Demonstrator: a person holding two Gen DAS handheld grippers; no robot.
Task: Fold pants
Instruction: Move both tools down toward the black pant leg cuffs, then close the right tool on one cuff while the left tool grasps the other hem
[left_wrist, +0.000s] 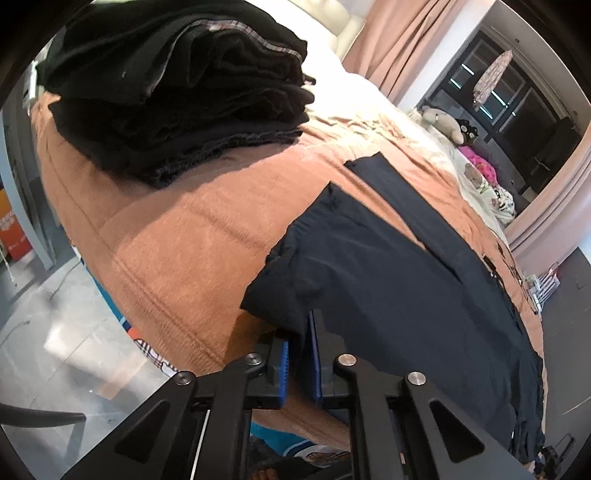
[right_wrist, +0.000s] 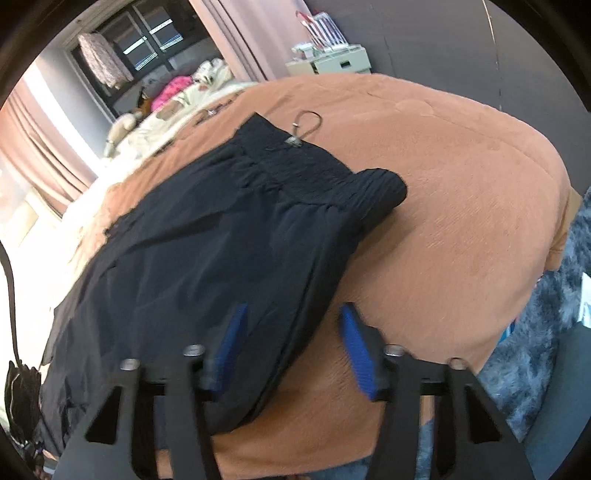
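Note:
Dark navy pants (left_wrist: 388, 280) lie spread on a brown blanket (left_wrist: 177, 236) on a bed. In the left wrist view my left gripper (left_wrist: 298, 350) is shut on the near hem edge of a pant leg, blue pads pressed on the cloth. In the right wrist view the same pants (right_wrist: 207, 243) show their ribbed waistband (right_wrist: 332, 184) at the far end. My right gripper (right_wrist: 291, 332) is open, its blue pads apart on either side of the pants' near edge, not clamping it.
A pile of folded black clothes (left_wrist: 177, 92) sits on the far left of the bed. A wire hanger (right_wrist: 306, 120) lies behind the waistband. Soft toys and bedding (left_wrist: 480, 162) lie far off. The bed edge and tiled floor (left_wrist: 55, 325) lie left.

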